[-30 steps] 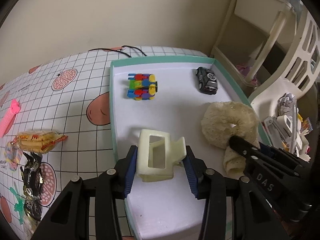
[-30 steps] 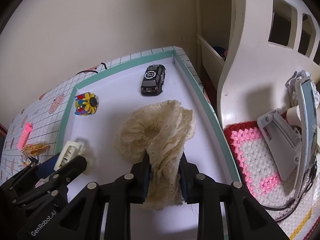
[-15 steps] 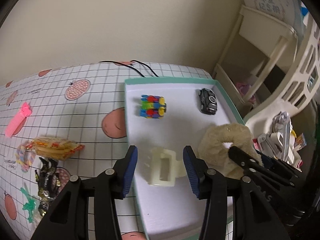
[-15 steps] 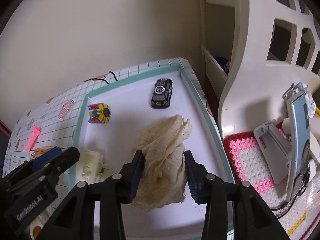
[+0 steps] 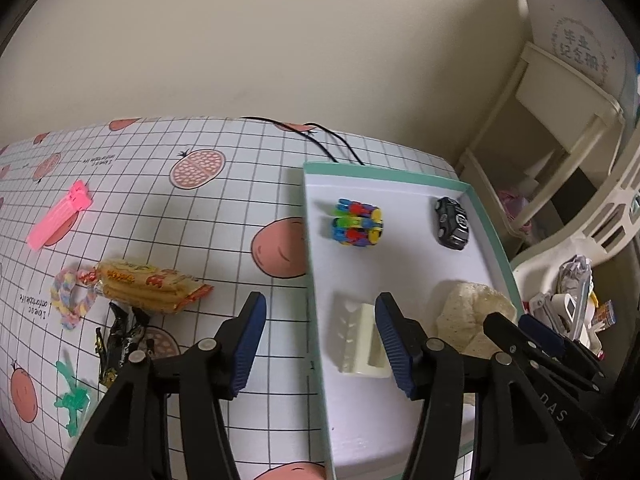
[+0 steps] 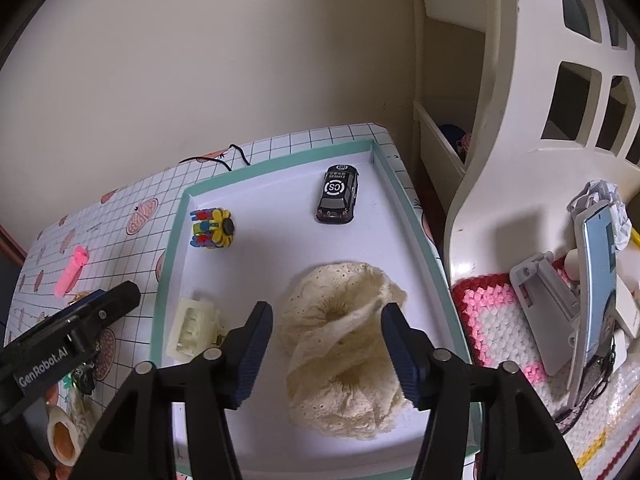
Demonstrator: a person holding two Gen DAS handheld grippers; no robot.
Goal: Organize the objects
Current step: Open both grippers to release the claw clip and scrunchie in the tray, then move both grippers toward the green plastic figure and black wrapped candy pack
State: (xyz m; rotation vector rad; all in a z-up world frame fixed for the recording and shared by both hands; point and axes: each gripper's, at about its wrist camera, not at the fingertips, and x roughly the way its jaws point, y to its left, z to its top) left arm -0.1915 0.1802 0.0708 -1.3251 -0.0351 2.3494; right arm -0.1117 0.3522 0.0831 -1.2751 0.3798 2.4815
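Left gripper (image 5: 318, 334) jaws spread, empty, raised above the tray's (image 5: 490, 240) 9 o'clock rim. Right gripper (image 6: 326, 338) likewise spread, above the cream scrunchie (image 6: 344, 344). Tray contents: scrunchie, cream hair claw (image 5: 358, 336), black toy car (image 6: 338, 194) at 12 o'clock, multicoloured block toy (image 5: 356, 228).

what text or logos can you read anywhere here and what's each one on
"GenRobot.AI": side of the left gripper body, in the right wrist view.
"DAS": on the right gripper body, in the left wrist view.
"CS" in a ring: roof of the black toy car; the smaller print by it is too small to read.
Snack packet: print blurred, unreadable.
Tablecloth: small upside-down lettering, unreadable.
Round Chinese seal on the white shelf: too blurred to read.
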